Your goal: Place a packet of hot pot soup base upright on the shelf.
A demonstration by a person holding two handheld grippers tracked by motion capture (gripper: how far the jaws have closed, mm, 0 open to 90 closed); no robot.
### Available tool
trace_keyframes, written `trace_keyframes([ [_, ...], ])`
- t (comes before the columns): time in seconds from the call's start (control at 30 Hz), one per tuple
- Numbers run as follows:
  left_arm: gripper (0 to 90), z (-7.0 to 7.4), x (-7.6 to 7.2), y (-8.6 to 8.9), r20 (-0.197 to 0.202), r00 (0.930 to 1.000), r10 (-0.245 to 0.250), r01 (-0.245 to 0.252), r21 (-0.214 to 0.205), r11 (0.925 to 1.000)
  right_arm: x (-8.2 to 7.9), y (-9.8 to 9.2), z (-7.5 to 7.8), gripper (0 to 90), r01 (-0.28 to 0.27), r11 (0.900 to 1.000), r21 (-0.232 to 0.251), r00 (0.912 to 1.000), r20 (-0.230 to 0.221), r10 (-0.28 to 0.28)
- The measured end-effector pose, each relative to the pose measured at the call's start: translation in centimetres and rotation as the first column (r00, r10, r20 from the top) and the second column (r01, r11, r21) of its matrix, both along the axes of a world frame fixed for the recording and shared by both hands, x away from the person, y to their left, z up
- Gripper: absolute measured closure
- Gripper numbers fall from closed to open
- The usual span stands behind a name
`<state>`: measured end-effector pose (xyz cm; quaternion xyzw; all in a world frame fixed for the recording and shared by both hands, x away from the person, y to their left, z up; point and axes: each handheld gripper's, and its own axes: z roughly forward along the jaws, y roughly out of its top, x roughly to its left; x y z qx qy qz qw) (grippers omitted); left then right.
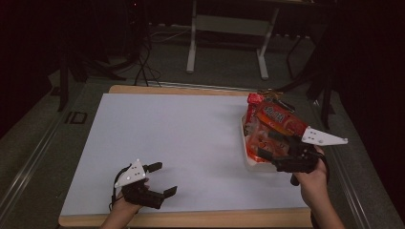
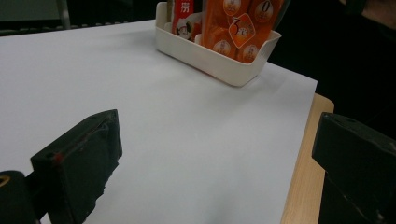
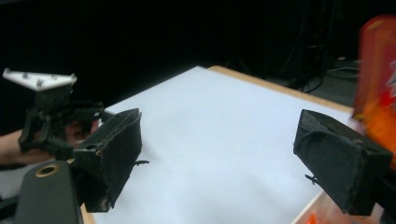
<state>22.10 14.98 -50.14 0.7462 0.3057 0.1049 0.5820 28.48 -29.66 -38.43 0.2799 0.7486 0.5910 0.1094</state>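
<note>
A cream plastic bin (image 1: 253,160) stands at the right side of the table, packed with upright red and orange snack packets (image 1: 274,121) – some lean out over its rim. The right gripper (image 1: 274,152) sits at the bin's near right edge, jaws wide apart with nothing between them. The left gripper (image 1: 160,179) rests at the near left, well apart from the bin, jaws also spread and empty. A white sheet (image 1: 181,138) covers the wooden table (image 1: 191,218) – beyond it, grey floor, cables and a metal frame (image 1: 227,28) in a dark room
</note>
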Motion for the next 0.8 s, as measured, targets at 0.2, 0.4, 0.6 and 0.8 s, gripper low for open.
trace_keyframes([
  [0.2,2.2,0.0,0.0,0.0,0.001,1.0000,-0.003,0.003,0.003,1.0000,-0.4,0.7,-2.0,15.2,-0.018,0.9998,-0.013,0.9993,-0.032,0.017],
  [0.4,2.3,0.0,-0.1,-0.1,0.004,1.0000,-0.008,0.008,0.005,1.0000,-0.6,1.2,-3.8,15.4,-0.038,0.9989,-0.027,0.9980,-0.052,0.036],
  [0.6,2.2,0.1,-0.2,-0.1,0.008,0.9999,-0.011,0.011,0.010,0.9999,-0.9,1.5,-5.0,15.5,-0.043,0.9977,-0.053,0.9979,-0.050,0.040],
  [0.8,2.3,-0.1,-0.2,-0.2,0.002,0.9999,-0.015,0.015,0.007,0.9999,-1.1,1.5,-6.3,15.5,-0.057,0.9957,-0.074,0.9966,-0.063,0.052],
])
